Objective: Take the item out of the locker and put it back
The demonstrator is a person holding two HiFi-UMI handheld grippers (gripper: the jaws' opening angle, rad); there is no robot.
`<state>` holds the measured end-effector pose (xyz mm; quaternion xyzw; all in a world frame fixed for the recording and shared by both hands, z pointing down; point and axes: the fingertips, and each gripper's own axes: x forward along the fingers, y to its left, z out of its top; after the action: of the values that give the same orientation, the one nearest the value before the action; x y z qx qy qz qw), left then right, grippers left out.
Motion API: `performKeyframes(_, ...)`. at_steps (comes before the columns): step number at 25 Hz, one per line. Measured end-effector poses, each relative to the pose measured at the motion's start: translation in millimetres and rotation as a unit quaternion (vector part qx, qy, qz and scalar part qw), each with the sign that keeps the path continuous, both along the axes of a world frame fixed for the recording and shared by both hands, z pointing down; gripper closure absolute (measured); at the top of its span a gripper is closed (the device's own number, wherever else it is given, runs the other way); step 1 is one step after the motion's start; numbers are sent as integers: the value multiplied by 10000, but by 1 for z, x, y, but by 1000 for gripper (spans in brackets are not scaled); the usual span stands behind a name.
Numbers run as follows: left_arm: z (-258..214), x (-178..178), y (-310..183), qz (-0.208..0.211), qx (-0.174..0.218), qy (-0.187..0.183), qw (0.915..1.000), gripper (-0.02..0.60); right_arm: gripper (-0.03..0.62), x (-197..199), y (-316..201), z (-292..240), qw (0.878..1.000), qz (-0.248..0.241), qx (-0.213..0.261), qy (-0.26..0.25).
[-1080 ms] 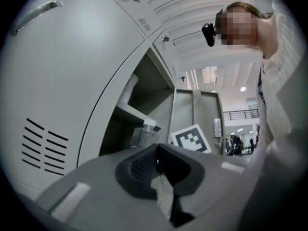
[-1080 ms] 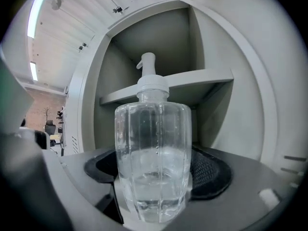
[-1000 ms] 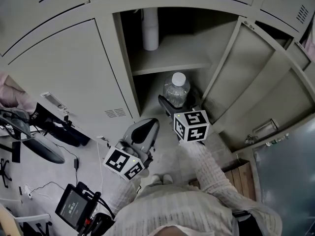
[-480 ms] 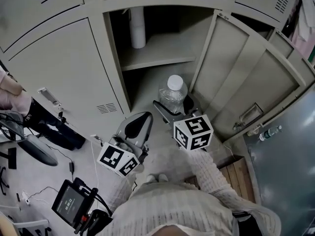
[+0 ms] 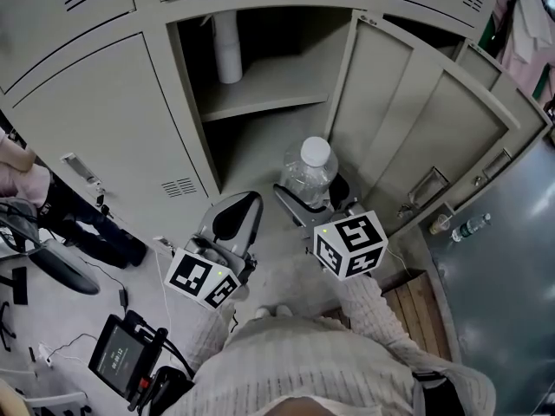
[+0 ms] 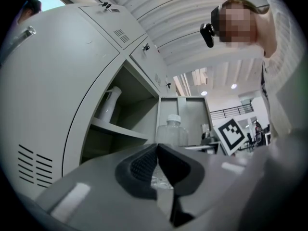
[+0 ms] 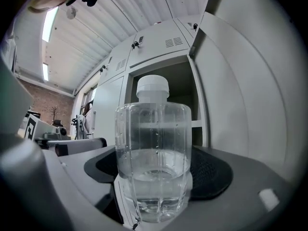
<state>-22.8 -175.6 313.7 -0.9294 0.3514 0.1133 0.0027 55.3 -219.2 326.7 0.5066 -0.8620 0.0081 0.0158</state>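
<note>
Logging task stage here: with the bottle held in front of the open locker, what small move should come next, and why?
Probably move the right gripper forward, carrying the bottle back into the lower compartment: the bottle is clamped upright just outside it, and the door stands open.

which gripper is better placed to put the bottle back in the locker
Right. The right gripper is shut on the bottle, holding it upright in front of the open locker. The left gripper is shut and empty, off to the side, so it would probably need a handover first.
</note>
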Motion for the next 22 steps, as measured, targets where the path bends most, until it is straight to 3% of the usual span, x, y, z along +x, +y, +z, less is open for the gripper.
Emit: performKeyframes(22,3,-2,9,4,-61,-52,10000,572,168,4,14,4,9998,-66,-106,-161)
